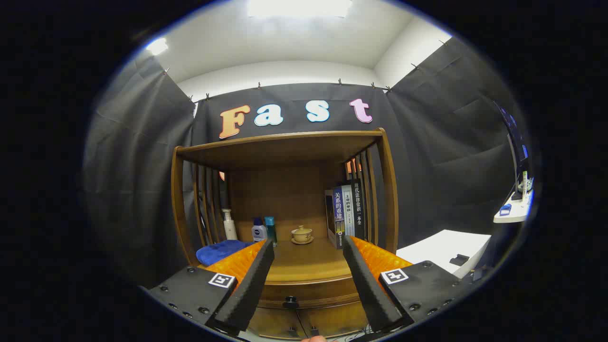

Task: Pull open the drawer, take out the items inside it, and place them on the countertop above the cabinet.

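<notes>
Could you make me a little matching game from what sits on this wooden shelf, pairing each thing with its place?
Things:
1. blue cloth
2. lidded cup
3. books
4. drawer knob

Places:
A. upright against the slatted side, beyond one finger
B. below the countertop edge, between the open gripper fingers
C. on a saucer, mid-countertop
D. lying flat below the white pump bottle

Pairs: 1-D, 2-C, 3-A, 4-B

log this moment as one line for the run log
phase: approach | jaws: open, empty, gripper facing wooden cabinet | drawer: shut, small dark round knob between and below fingers | countertop: lidded ceramic cup on saucer, folded blue cloth
</notes>
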